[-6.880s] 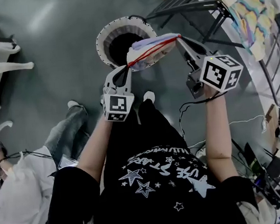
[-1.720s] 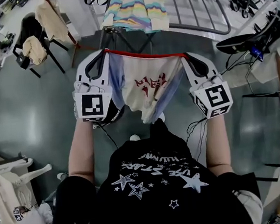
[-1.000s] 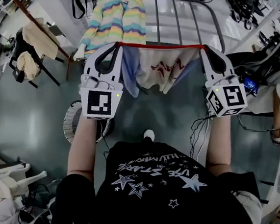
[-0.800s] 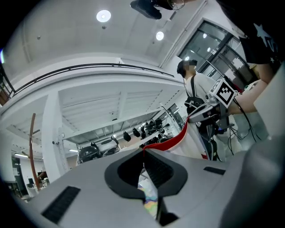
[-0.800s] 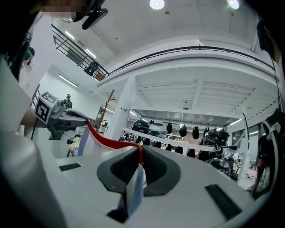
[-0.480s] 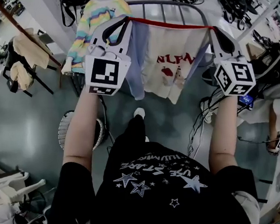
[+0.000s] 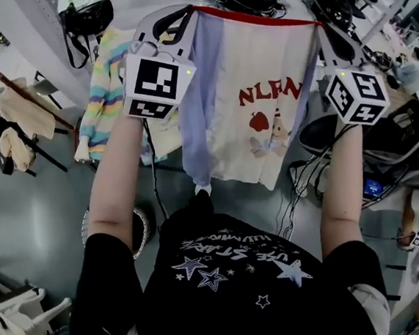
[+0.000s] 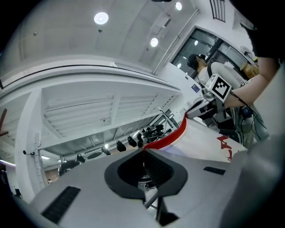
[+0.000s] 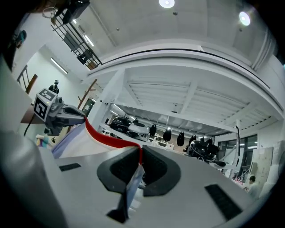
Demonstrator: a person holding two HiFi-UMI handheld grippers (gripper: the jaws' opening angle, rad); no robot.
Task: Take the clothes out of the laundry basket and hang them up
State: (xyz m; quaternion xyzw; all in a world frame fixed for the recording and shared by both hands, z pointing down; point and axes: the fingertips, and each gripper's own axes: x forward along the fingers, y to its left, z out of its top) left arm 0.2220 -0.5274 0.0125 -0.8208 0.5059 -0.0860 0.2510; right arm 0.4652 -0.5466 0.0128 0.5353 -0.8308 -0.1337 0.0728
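Red trim [image 7: 254, 15] of the printed garment [image 7: 257, 122] is clamped taut in my left tool [image 7: 189, 12] and right tool [image 7: 320, 26], held high; soft and light, it should handle best by that firmer edge.

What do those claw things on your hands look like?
The left gripper and right gripper are pale grey, with two pointed jaws lined by black pads. Each carries a cube of black-and-white square markers. The person wears a black short-sleeved T-shirt printed with white stars.
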